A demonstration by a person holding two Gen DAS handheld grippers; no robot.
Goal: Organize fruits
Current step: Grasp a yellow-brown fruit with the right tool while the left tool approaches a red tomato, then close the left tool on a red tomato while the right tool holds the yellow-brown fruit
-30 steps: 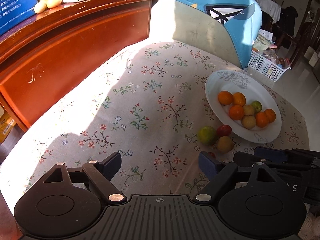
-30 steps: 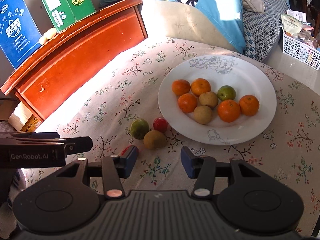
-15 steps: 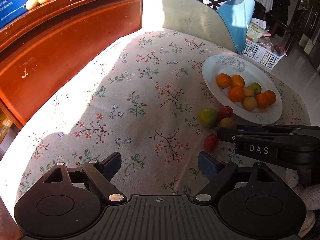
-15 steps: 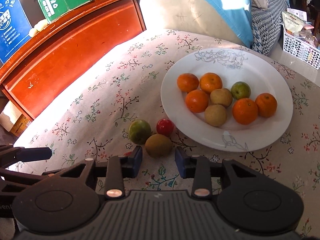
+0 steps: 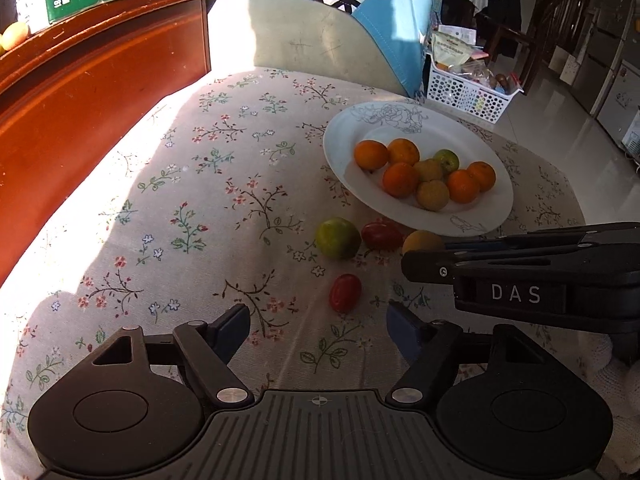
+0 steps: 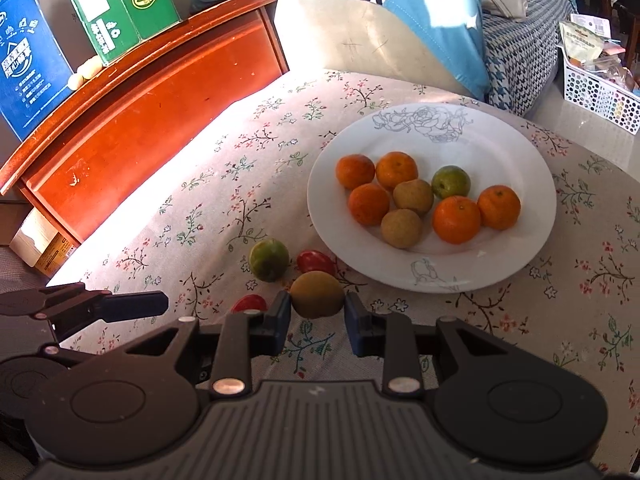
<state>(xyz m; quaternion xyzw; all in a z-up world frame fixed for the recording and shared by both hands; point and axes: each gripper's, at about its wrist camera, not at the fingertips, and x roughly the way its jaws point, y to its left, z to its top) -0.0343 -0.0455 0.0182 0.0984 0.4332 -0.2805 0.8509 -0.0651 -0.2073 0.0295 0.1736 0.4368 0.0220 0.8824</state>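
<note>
Kiwi (image 6: 317,294) sits clamped in the down-tilted right gripper (image 6: 317,312); left gripper (image 5: 318,326) closing, nothing between.

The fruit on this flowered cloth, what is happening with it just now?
A person holding a gripper in each hand is gathering loose fruit toward the white plate, which already holds eight pieces. The right gripper is shut on a brown fruit lying on the cloth beside the plate. The left gripper has nothing between its pads; its jaws are closing, with a small red tomato just ahead of them. A green fruit and another red tomato wait on the cloth.
</note>
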